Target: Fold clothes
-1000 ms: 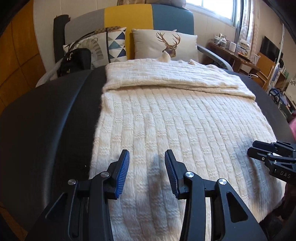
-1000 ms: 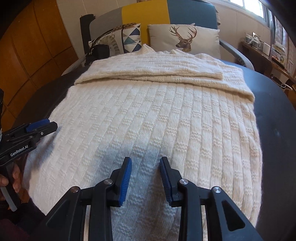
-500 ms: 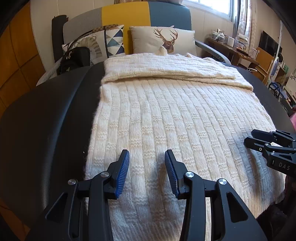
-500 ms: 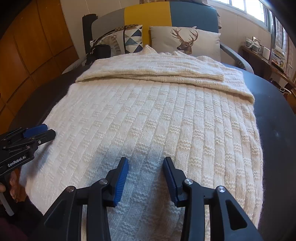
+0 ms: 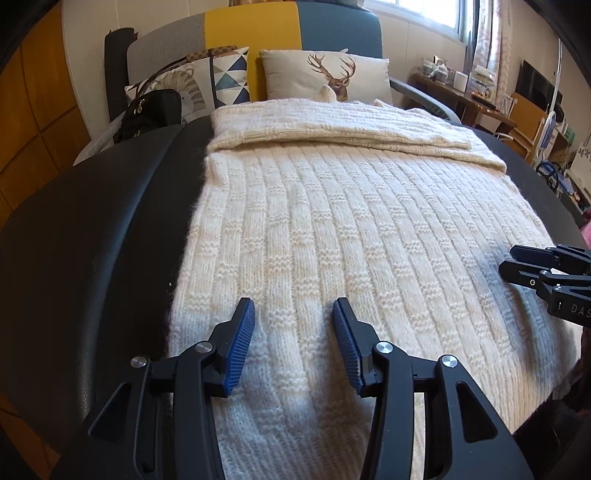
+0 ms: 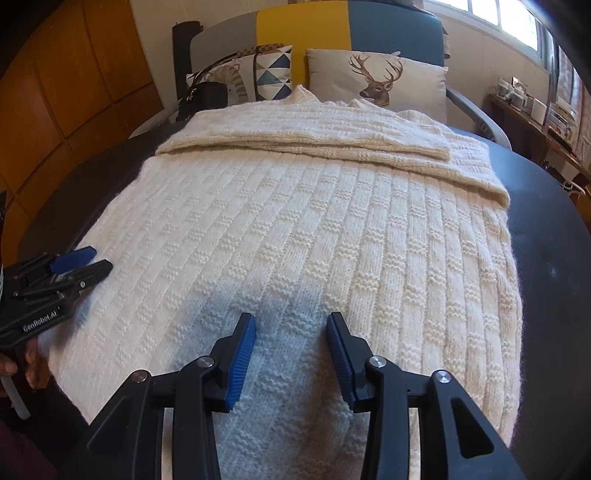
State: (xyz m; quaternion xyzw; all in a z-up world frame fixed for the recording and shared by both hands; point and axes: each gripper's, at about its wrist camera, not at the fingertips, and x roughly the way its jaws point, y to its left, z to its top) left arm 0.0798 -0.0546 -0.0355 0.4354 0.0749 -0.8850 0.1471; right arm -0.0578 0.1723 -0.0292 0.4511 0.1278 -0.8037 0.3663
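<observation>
Left gripper (image 5: 293, 314) open over black table (image 5: 92, 229) — sofa (image 5: 332, 29) behind.

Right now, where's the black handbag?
The handbag sits at far left in the left wrist view, beyond the table, leaning against the triangle-print pillow on the sofa, left of the sweater's far end.

Left gripper (image 5: 293, 308) jaws just opened wider over the near hem of the cream sweater (image 5: 343, 221), nothing pinched between; right gripper (image 6: 291, 323) jaws likewise spread since before, pads apart above the knit at 6 o'clock.
</observation>
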